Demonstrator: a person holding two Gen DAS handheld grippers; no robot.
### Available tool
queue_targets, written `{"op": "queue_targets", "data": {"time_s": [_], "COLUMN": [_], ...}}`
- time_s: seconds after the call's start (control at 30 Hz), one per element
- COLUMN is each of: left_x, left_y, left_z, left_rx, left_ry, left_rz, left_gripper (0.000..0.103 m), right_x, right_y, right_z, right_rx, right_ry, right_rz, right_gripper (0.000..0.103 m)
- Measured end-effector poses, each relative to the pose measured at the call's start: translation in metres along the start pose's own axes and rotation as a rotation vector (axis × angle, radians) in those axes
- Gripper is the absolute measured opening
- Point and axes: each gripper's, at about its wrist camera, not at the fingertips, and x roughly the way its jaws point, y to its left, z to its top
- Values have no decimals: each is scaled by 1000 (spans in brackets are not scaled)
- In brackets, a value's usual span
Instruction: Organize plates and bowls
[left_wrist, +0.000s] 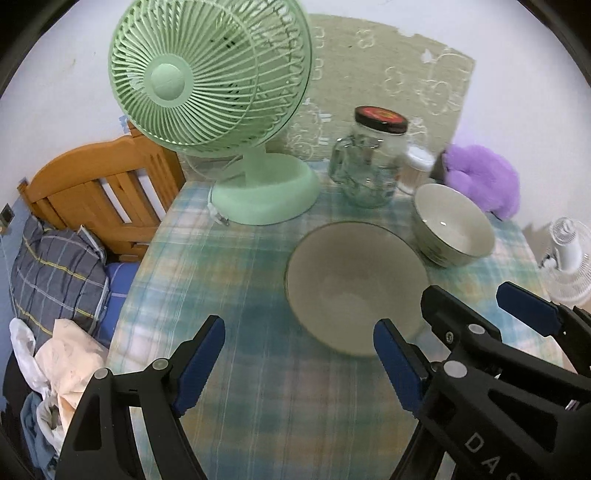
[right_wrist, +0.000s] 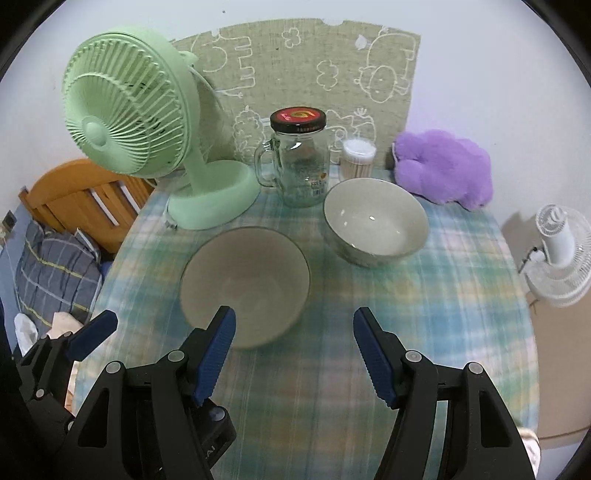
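Two pale ceramic bowls stand upright on the plaid tablecloth (left_wrist: 221, 277). The larger near bowl (left_wrist: 354, 284) (right_wrist: 243, 284) sits mid-table; the smaller far bowl (left_wrist: 454, 225) (right_wrist: 376, 218) stands behind it to the right. My left gripper (left_wrist: 299, 323) hovers open just in front of the near bowl, its right finger overlapping the bowl's near rim in the picture, with nothing between the pads. My right gripper (right_wrist: 294, 314) (left_wrist: 465, 291) is open too, to the right of the near bowl and holding nothing. One of the left gripper's fingers (right_wrist: 92, 334) shows at the lower left of the right wrist view.
A green desk fan (left_wrist: 207, 77) (right_wrist: 125, 114) stands at the table's back left. A lidded glass jar mug (right_wrist: 299, 162), a cotton-swab tub (right_wrist: 358, 158) and a purple plush (right_wrist: 443, 166) line the back. A bed with a wooden headboard (left_wrist: 103, 188) lies left; a white fan (right_wrist: 557, 251) stands right.
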Motion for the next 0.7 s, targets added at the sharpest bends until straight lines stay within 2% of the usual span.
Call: {"op": "queue_targets", "data": {"time_s": [0.2, 0.5, 0.6, 0.67, 0.7], "left_x": [31, 63, 72, 76, 78], "left_y": [-2, -7, -9, -8, -8], "left_z": [14, 23, 25, 24, 24], "left_rx": [-18, -10, -4, -5, -7], "left_ry": [-12, 11, 27, 30, 30], "left_rz": [55, 60, 61, 66, 65], "left_gripper": [76, 62, 51, 40, 39], "right_x": [34, 74, 83, 88, 92], "right_y": [-4, -9, -11, -11, -11], "right_z": [18, 29, 31, 32, 32], "right_rx": [6, 41, 59, 58, 56], "right_ry": [1, 21, 34, 45, 54], "right_rz": [29, 26, 23, 24, 24], "right_gripper": [69, 52, 47, 41, 39]}}
